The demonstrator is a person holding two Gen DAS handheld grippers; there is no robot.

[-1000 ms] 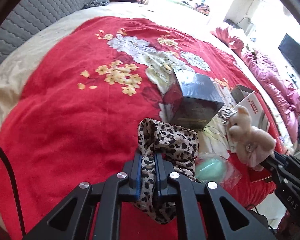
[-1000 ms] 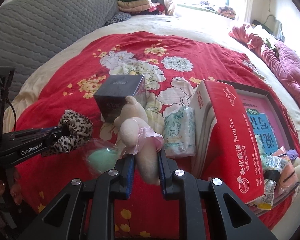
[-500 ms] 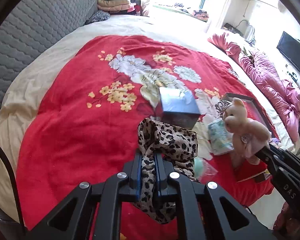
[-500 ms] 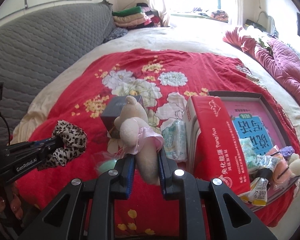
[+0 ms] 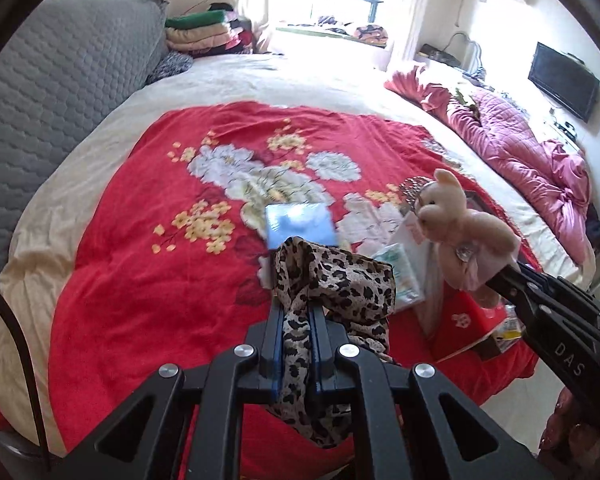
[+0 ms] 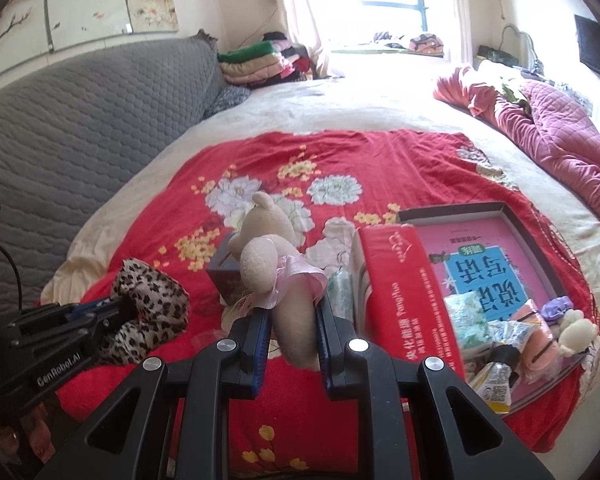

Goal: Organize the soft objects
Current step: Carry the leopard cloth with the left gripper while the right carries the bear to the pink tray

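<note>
One leopard-print cloth (image 5: 332, 280), one teddy bear (image 6: 268, 256) — one dark box (image 5: 300, 224), one red carton (image 6: 404, 292), two hand-held grippers

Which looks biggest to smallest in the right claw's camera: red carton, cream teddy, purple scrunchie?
1. Long red cardboard carton.
2. Cream plush teddy in pink skirt, though nearness to the camera inflates it.
3. Small purple fabric scrunchie.

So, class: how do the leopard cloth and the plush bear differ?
The leopard cloth is thin, spotted and droops limp; the plush bear is stuffed, plain cream and keeps its shape. The left gripper pinches the cloth; the right gripper clamps the bear. Both hang above the bed.
</note>
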